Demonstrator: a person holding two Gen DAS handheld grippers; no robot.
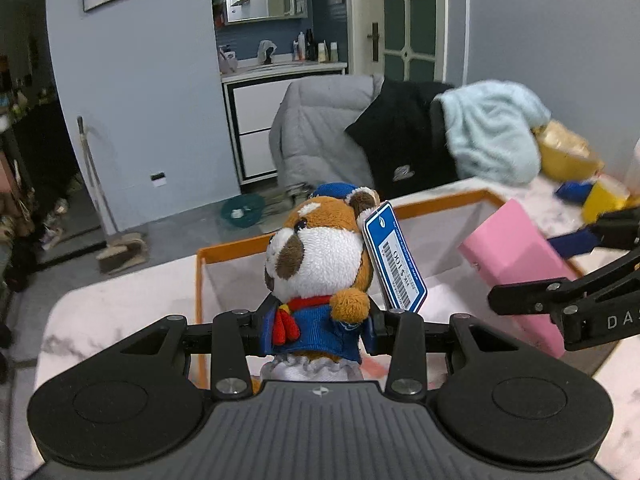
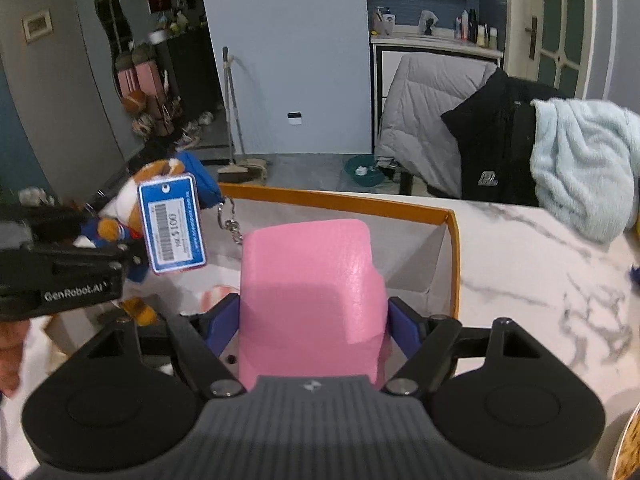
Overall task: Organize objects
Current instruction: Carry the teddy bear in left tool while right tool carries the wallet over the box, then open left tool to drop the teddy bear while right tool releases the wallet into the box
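The left tool (image 1: 318, 330) is clamped on a small brown and white plush animal in a blue jacket (image 1: 320, 264). The right tool (image 2: 312, 320) is clamped on a soft pink foam block (image 2: 308, 280). Both toys hang over the white box with an orange rim (image 2: 340, 202) on the white marble surface (image 2: 520, 264). I think each should go low inside, well apart, before the tools let go.

The marble table (image 2: 520, 264) bears an orange-rimmed box (image 2: 454, 240); a light-blue towel (image 2: 580, 168) lies at two o'clock.
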